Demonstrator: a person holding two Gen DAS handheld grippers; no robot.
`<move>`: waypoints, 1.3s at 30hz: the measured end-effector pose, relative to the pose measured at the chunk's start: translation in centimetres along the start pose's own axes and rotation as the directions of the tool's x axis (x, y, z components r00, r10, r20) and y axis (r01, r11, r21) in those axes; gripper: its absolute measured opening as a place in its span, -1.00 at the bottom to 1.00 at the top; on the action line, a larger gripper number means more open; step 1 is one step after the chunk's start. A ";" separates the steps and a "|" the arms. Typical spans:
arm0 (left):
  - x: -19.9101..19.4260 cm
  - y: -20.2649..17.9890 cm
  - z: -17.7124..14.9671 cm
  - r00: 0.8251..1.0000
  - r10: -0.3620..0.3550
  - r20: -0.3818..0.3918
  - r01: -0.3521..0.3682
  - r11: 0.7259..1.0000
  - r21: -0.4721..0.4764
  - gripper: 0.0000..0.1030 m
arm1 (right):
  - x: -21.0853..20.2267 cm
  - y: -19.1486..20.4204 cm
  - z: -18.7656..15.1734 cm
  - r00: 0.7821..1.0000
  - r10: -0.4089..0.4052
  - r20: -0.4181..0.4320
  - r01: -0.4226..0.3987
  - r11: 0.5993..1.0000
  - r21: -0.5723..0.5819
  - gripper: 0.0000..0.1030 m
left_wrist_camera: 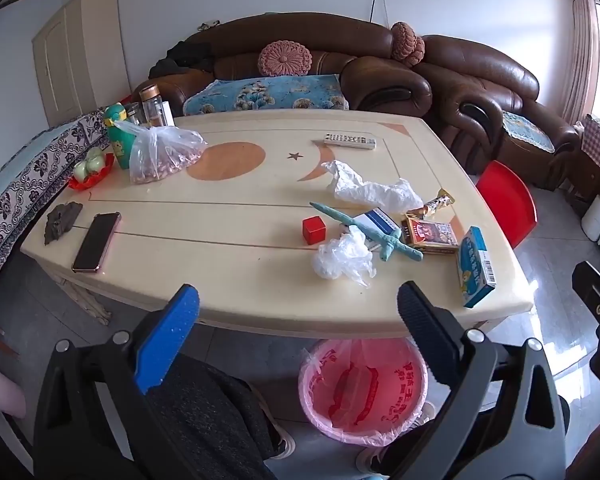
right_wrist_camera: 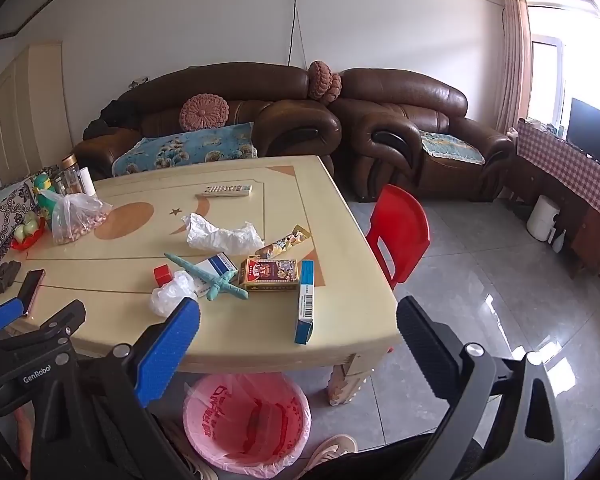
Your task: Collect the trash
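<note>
Crinkled white plastic is what the coming reach turns on, and the trash all lies on the right half of the cream table (left_wrist_camera: 228, 240). Going left to right along the near cluster: a red cube (left_wrist_camera: 314, 230), then the small plastic wad (left_wrist_camera: 342, 258) nearest the front edge, a teal toy sword (left_wrist_camera: 366, 230) lying aslant over a blue-and-white box (left_wrist_camera: 376, 218), a red carton (left_wrist_camera: 430, 234), and a blue box (left_wrist_camera: 474, 268) with its long axis running from the front edge back into the table. Behind them sit a larger crumpled sheet (left_wrist_camera: 370, 188) and a gold snack wrapper (left_wrist_camera: 438, 202).

The left gripper (left_wrist_camera: 298, 306) hangs before the table's front edge, fingers spread wide with nothing between them; the small wad lies ahead of it and slightly right of its centre line. The right gripper (right_wrist_camera: 298, 314) is likewise wide open and empty; in its view the blue box (right_wrist_camera: 305, 300) stands almost straight ahead between the fingers, its long side running away from the camera, while the small wad (right_wrist_camera: 172, 292) sits just past its left finger. The pink-lined bin (right_wrist_camera: 246, 424) waits on the floor under the table edge, below both grippers. By this reading the right gripper looks better lined up on the blue box, the left on the wad.
</note>
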State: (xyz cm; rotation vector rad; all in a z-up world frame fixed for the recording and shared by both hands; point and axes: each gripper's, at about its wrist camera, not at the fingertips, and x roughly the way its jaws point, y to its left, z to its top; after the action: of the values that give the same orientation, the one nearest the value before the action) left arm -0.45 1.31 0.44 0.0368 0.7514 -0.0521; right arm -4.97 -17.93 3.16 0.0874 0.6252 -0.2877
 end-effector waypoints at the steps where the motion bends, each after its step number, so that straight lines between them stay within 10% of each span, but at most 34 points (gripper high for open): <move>1: -0.1 0.2 0.0 1.000 -0.005 0.001 0.005 1.000 0.002 0.88 | -0.2 -0.1 0.2 1.000 0.003 0.001 -0.003 1.000 0.003 0.87; 39: 0.4 -0.9 0.2 0.999 0.027 -0.043 -0.026 0.999 0.020 0.88 | 0.0 -0.2 0.3 1.000 0.011 0.001 -0.011 1.000 -0.001 0.87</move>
State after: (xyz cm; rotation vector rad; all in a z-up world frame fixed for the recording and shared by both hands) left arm -0.04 0.38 0.34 0.0663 0.7935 -0.0331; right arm -4.90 -18.19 3.41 0.0901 0.6236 -0.2766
